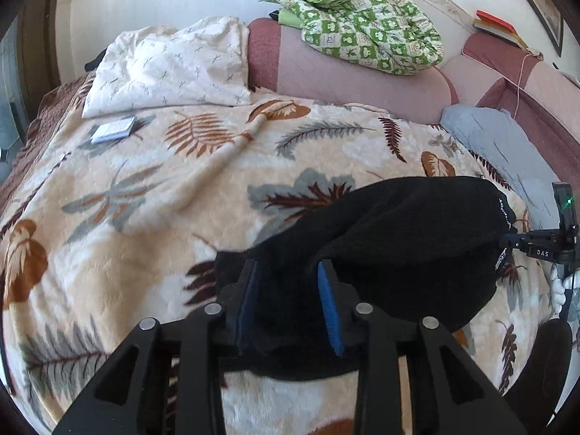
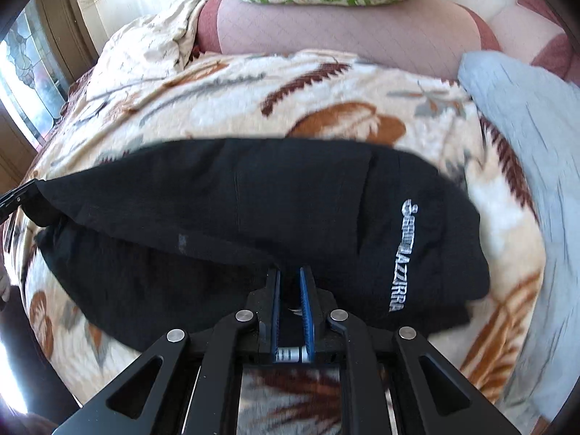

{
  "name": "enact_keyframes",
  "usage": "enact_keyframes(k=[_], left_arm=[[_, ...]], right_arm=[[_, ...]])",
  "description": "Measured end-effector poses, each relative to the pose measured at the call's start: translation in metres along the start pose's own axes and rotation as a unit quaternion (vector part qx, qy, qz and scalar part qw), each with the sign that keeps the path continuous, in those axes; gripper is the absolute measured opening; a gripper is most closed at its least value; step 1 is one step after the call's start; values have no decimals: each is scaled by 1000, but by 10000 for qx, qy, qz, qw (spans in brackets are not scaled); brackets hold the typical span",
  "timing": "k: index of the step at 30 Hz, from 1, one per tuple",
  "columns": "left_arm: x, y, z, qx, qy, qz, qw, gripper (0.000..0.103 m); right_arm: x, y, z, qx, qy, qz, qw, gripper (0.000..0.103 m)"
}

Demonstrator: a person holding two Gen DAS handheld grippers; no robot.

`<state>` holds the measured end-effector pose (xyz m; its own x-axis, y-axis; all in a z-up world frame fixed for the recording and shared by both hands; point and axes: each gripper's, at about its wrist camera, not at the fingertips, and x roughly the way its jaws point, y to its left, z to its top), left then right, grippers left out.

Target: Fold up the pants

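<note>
Blue-padded fingers of our left gripper (image 1: pixel 291 302) stand fairly wide apart with black cloth of the pants (image 1: pixel 398 246) lying between them, though we cannot tell whether they pinch it. Our right gripper (image 2: pixel 290 290) has its jaws drawn narrow on a fold of the same pants (image 2: pixel 253 210), which lie bunched just ahead of both tools on the leaf-patterned blanket (image 1: pixel 145 188). Farther ahead we note a white pillow (image 1: pixel 170 69), a pink headboard (image 1: pixel 344 72) and a green checked quilt (image 1: pixel 369 18).
</note>
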<state>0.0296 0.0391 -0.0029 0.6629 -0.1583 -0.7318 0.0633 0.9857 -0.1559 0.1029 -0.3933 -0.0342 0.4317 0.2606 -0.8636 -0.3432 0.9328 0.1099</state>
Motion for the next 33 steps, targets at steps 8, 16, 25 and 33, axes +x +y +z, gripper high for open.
enact_keyframes(k=[8,16,25,33], left_arm=[[-45,62,-9,-1603,-586,-367,9846,61],[-6,33,9,-1853,-554,-877,9772,61],[49,24,-17,-1606,-83,-1188,9798,61],[48,30,-21,-1588,-182,-1299,9786,61]], right_arm=[[-29,-6,-34,2,61,-478,9988,18],[-43,-15,-14,897,-319,-343,9949,69],[-40,-91,-19,2705,-346,169,9620,45],[5,-81,-7,3279,-159,424,9436,47]])
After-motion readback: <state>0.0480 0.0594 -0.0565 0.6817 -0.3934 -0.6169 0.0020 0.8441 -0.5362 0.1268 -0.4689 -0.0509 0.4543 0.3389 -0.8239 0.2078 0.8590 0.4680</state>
